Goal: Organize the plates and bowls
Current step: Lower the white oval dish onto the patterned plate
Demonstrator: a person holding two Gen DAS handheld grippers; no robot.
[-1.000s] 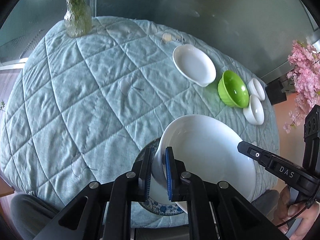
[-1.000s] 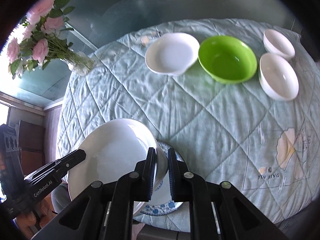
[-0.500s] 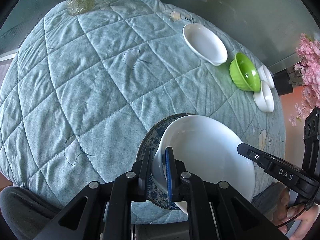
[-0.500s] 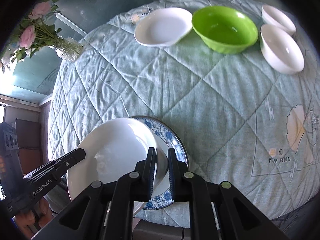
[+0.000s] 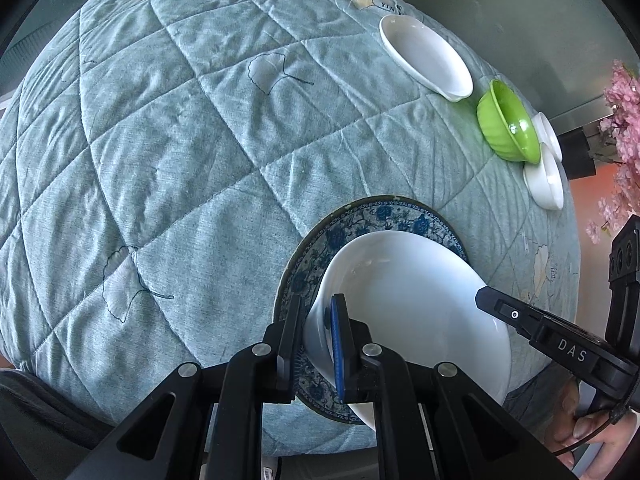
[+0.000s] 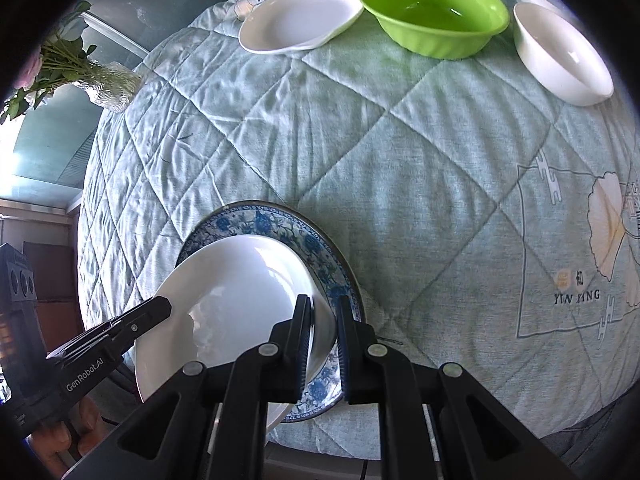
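You've got both grippers clamped on the same big white ceramic plate (image 5: 404,300). Your left gripper (image 5: 318,320) has its jaws nearly closed, pinching the plate's left rim, one finger under it and the blue-padded one on the inside. Your right gripper (image 6: 322,320) does the same on the opposite rim, jaws squeezed down to about the rim's thickness.

The white plate sits tilted, not flat: the edge out past your jaws is lower, and the near edge runs back up toward you. Its face is turned up, and it's round, so no real long axis to speak of. It's right over the blue-and-white patterned plate (image 6: 280,224), which lies flat on the bench, its floral rim peeking out ahead of both sets of jaws. Can't tell whether the two plates are touching.

Well ahead of the jaws, at the far edge, there's a row: a shallow white oval dish (image 6: 300,16), a lime green plastic bowl (image 6: 434,10) just beside it, then two small white bowls (image 6: 560,56).

The bench is round, covered in a pale teal quilted cloth (image 5: 160,160) with stitched leaf shapes. A glass vase (image 6: 110,84) with flowers stands far off to the left, and pink blossoms (image 5: 624,120) sit off the right edge.
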